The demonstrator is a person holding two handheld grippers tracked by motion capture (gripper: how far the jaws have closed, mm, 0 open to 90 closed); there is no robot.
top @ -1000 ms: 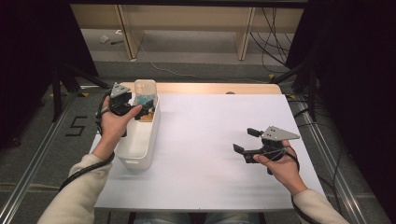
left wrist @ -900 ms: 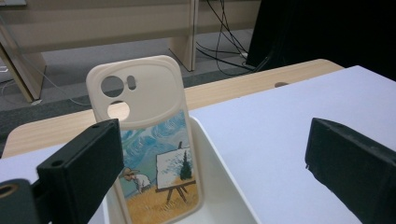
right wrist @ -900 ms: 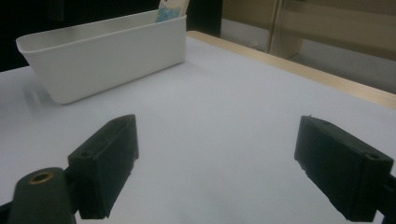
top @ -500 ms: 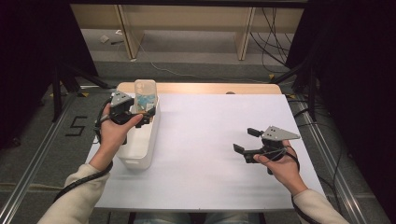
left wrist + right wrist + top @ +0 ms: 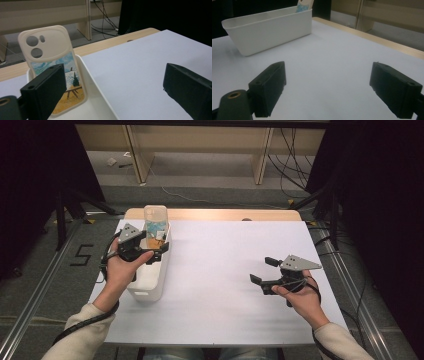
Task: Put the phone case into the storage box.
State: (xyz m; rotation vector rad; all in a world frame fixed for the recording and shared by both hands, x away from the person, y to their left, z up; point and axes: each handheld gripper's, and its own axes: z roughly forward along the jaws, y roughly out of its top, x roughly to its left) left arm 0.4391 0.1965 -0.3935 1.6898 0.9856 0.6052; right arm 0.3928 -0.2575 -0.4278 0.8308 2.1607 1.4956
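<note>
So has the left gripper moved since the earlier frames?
Yes. The left gripper has drifted left, from above the white bin to its left rim.

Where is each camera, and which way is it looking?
High view: above the table, looking forward and down; both forearms, the left gripper and the right gripper show.
Left gripper view: on the left gripper, facing the phone case leaning in the bin; two open black fingers.
Right gripper view: on the right gripper, low, facing the bin; two open black fingers.
All three share the bin and phone case.
</note>
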